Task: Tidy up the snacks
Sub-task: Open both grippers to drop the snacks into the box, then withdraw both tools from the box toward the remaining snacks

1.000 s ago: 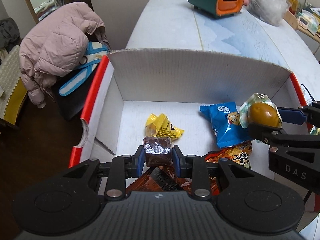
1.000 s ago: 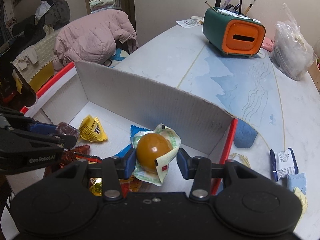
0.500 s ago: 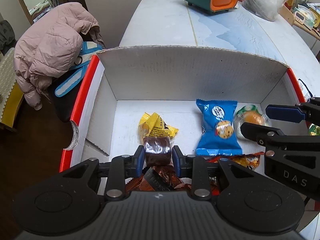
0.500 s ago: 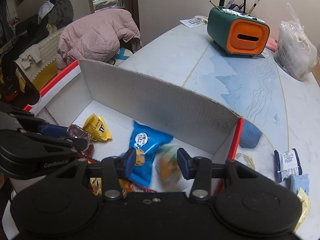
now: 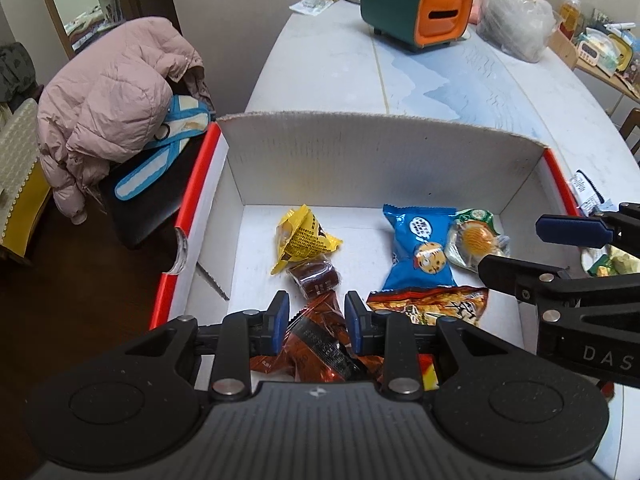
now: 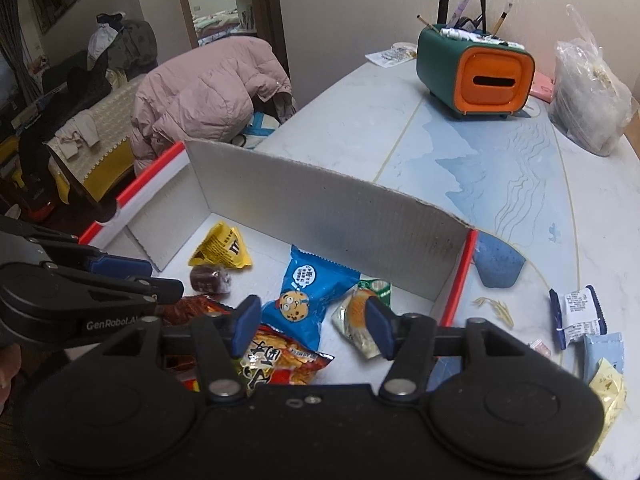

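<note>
Snacks (image 5: 418, 250) in white box (image 5: 360, 168)

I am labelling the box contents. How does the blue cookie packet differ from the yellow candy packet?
The blue cookie packet is larger and lies flat; the yellow candy packet is smaller, crumpled and puffed. Blue shows a cartoon cookie, yellow shows black print. Both lie inside the cardboard box.
</note>
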The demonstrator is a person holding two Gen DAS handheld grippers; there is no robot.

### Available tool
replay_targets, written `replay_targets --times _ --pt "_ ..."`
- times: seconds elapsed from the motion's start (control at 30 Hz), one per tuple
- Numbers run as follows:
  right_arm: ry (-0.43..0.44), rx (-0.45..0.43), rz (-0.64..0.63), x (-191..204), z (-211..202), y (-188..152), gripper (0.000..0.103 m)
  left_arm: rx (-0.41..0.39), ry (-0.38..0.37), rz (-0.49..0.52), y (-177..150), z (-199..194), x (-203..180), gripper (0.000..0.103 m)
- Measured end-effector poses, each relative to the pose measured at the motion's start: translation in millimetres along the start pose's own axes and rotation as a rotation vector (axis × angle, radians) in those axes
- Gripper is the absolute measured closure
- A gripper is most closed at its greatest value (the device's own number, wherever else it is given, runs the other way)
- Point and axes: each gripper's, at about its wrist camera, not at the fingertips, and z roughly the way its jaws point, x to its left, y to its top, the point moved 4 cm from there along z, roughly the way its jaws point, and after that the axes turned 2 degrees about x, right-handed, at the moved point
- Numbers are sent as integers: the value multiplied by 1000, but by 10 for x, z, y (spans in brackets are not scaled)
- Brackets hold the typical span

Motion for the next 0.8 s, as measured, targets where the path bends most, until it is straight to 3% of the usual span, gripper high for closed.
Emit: replay_targets --times 0.27,0.33,0.37,0.8 --pt "24 -42 20 -11 -230 -20 35 -52 -23 3 -48 -269 -64 71" --pt "31 -58 26 -7 -302 -29 32 -71 -33 -2 -57 -349 -79 50" --pt "36 -65 29 -9 -338 -32 30 -84 -40 -6 -60 -393 -85 46" --pt "93 -147 62 -97 -836 -142 15 -171 -96 12 -141 -858 -324 39"
